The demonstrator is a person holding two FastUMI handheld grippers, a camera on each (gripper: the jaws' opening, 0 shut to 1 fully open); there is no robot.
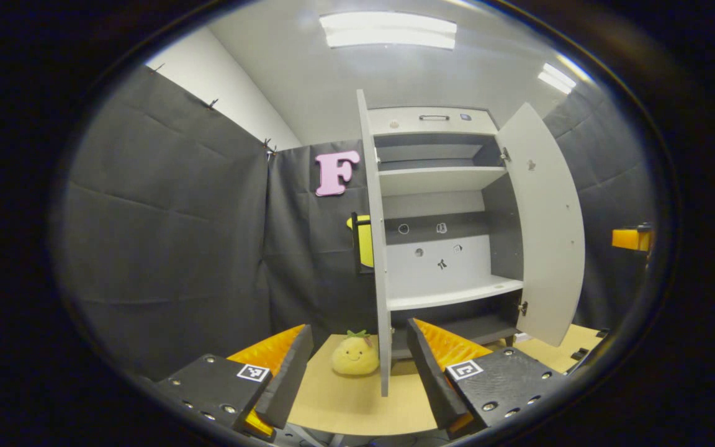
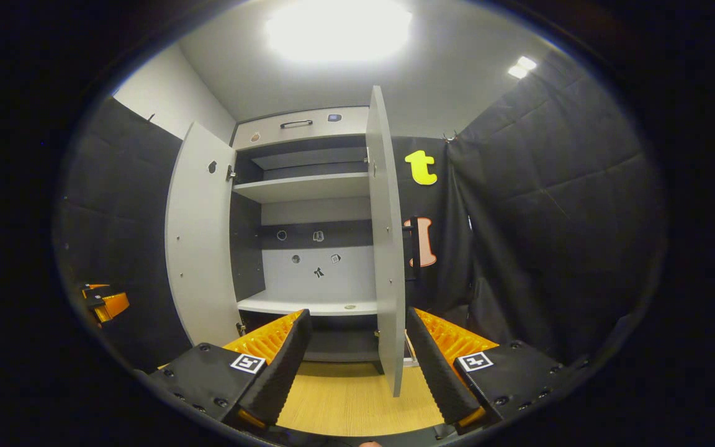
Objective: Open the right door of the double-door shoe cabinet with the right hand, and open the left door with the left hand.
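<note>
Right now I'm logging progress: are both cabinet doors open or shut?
Open. The left door and right door stand swung out, baring the shelves.

No legible text, label or number on the shoe cabinet (image 1: pixel 438 186) or elsewhere.

Both views are evenly lit from ceiling lights (image 1: pixel 388 30). In the right gripper view the lamp (image 2: pixel 339 28) blows out into white glare. The cabinet (image 1: pixel 438 186) interior shows soft shadows under its shelves. Focus is sharp at centre; the fisheye bends straight edges and darkens toward the rim.
</note>
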